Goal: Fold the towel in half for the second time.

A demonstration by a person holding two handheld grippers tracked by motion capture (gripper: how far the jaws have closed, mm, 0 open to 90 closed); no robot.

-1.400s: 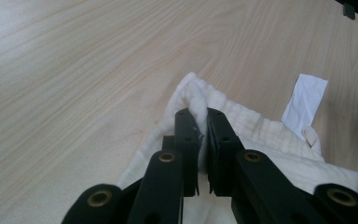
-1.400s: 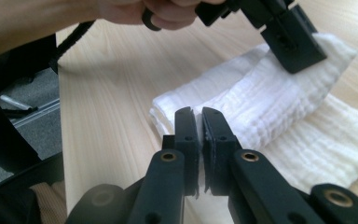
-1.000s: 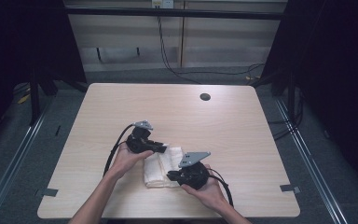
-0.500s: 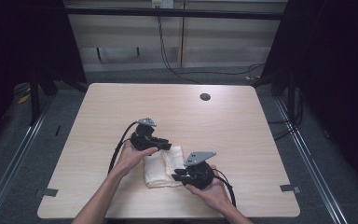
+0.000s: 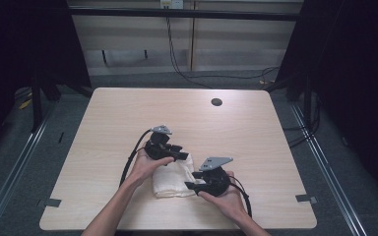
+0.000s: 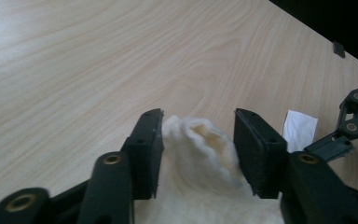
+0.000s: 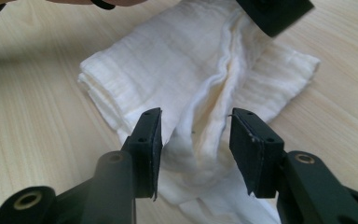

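Note:
A cream-white folded cloth [image 5: 171, 181] lies on the wooden table [image 5: 103, 123] near its front edge. My left gripper [image 5: 182, 155] is at the cloth's far edge, and its jaws have just been opening. In the left gripper view the left gripper [image 6: 198, 116] stands open around a raised fold of the cloth [image 6: 200, 154], and the pads do not squeeze it. My right gripper [image 5: 190, 186] is at the cloth's right side, its jaws also just opening. The right gripper [image 7: 196, 114] straddles a loose ridge of the cloth [image 7: 168, 56] without pinching it.
A dark round hole [image 5: 216, 102] sits in the table's far right part. Grey tape marks [image 5: 305, 198] lie at the front corners. Black cables [image 5: 130, 157] trail from both grippers. The left gripper's jaw [image 7: 272, 11] shows at the top of the right gripper view.
Both grippers' jaws have spread apart over the cloth, which lies slack on the table. The hands have stayed almost where they were.

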